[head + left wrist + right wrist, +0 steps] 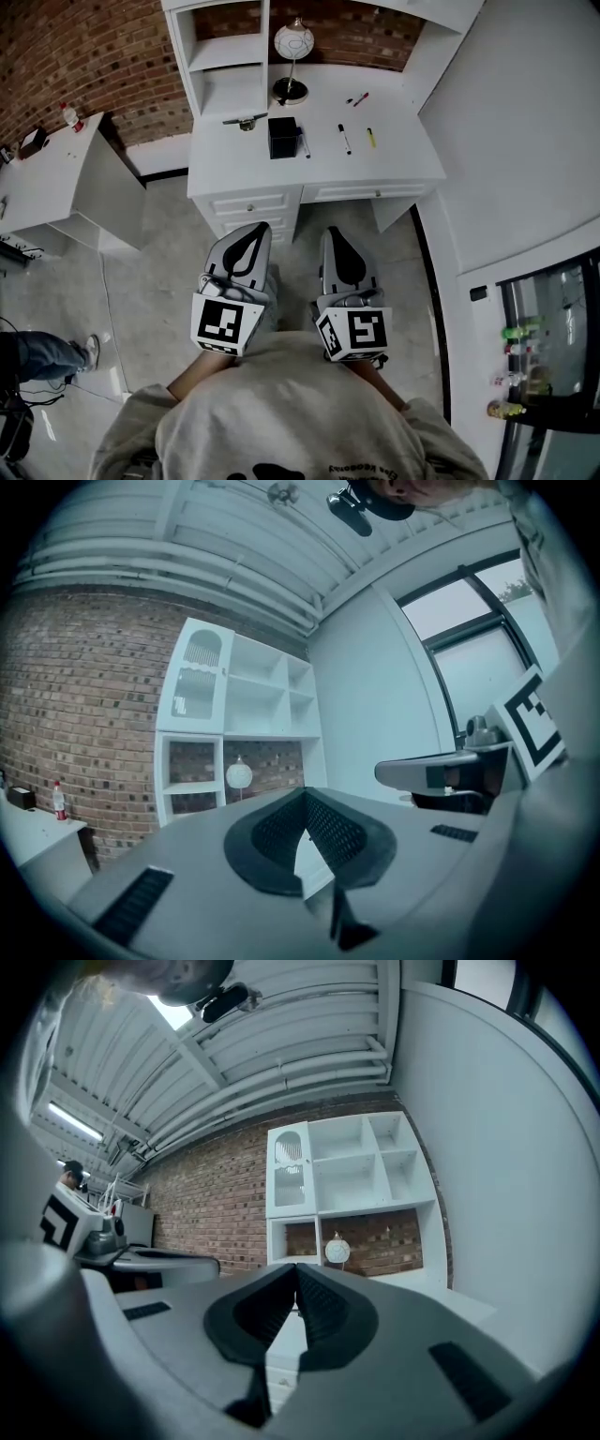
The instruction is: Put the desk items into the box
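- the left hand-held gripper (255, 234) is held level over the grey floor (159, 281), short of the white table (398, 159). in the left gripper view its (305, 796) jaws meet at the tips with nothing between them.
- the right hand-held gripper (336, 236) is just beside it, pointing the same way toward the table. the right gripper view shows its (295, 1270) jaws pressed together and empty as well.
- the black box (283, 137) stands upright near the middle of the table with its open top facing up, well apart from both grippers.
- a black pen (304, 143) lies along the box's right side. whether it touches the box or only lies just beside it is hard to tell from the head view.
- further right, a white marker (345, 139) with dark ends and a yellow marker (371, 138) lie apart from each other on the bare tabletop.
- two small pens (356, 98), one of them red, lie close together nearer the back of the table.
- a globe lamp (293, 42) on a dark round base stands behind the box, under the white shelf unit (230, 52).
- a small metallic object (246, 121) lies left of the box and slightly behind it; it is too small to identify.
- a brick wall (84, 56) runs behind the furniture. a second table (47, 178) at the left carries a red-capped bottle (68, 116).
- another person's leg and shoe (56, 354) show at the lower left on the floor.
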